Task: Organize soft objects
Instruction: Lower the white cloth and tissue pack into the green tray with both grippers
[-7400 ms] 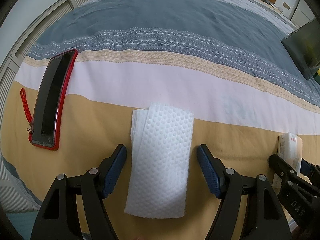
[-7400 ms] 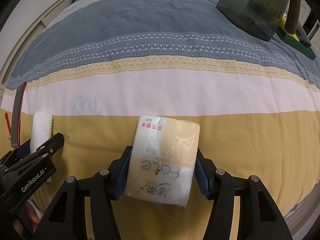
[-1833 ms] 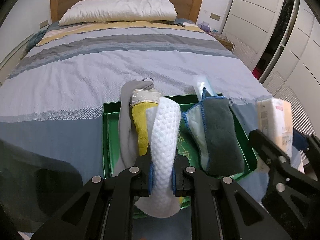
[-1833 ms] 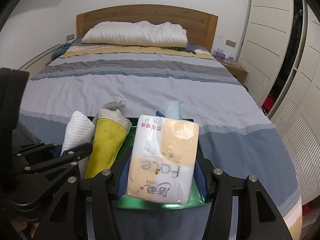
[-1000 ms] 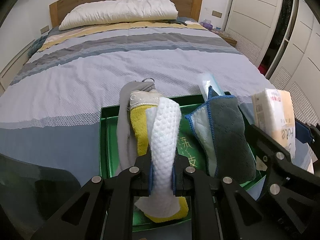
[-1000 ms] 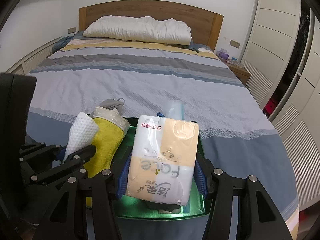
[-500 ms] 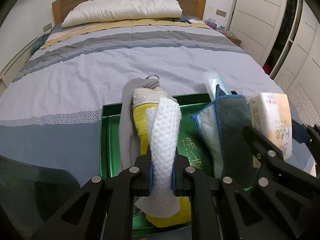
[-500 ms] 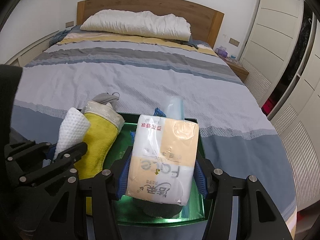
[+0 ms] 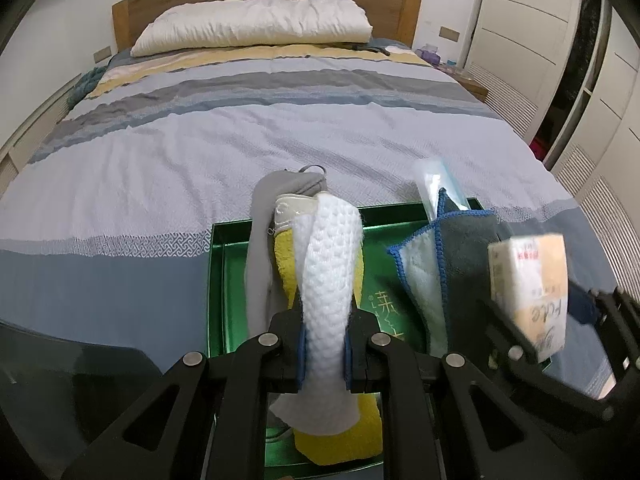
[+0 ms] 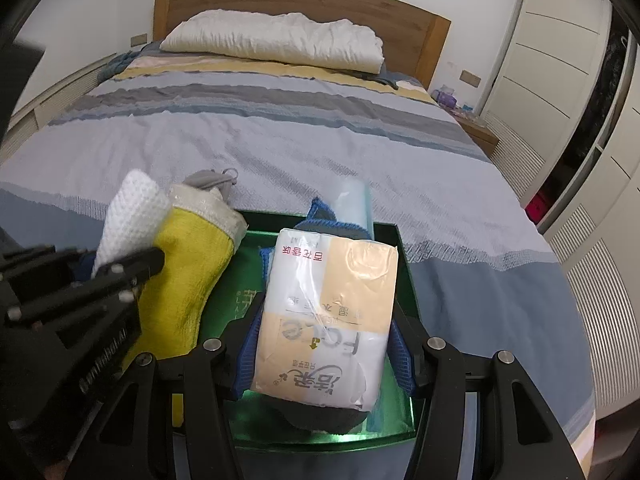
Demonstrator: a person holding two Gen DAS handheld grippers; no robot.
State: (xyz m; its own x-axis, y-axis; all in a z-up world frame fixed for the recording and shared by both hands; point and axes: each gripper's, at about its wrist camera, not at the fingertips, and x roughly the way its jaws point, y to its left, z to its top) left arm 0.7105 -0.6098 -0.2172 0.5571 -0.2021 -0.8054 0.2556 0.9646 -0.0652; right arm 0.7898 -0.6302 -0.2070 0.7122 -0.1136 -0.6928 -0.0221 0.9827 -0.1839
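My left gripper (image 9: pixel 324 354) is shut on a folded white waffle cloth (image 9: pixel 328 276), held over the left side of a green tray (image 9: pixel 216 280) on the bed. Under the cloth in the tray lie a yellow towel (image 9: pixel 360 444) and a grey cloth (image 9: pixel 260 264). My right gripper (image 10: pixel 326 354) is shut on a pack of tissues (image 10: pixel 332 312), held above the tray's right side (image 10: pixel 406 264), over a dark grey cloth with blue trim (image 10: pixel 320 220). In the left wrist view that pack (image 9: pixel 532 280) shows at the right, beside the grey-and-white blue-trimmed cloth (image 9: pixel 440 276).
The tray rests on a striped bedspread (image 9: pixel 280 136), with a white pillow (image 9: pixel 256 20) and wooden headboard at the far end. A clear plastic packet (image 9: pixel 432 184) leans at the tray's far right corner. White wardrobe doors (image 10: pixel 560 60) stand at the right. A dark translucent object (image 9: pixel 60 368) sits lower left.
The right gripper with the tissue pack has come lower and nearer over the tray's right side. The left gripper and its white cloth have stayed in place.
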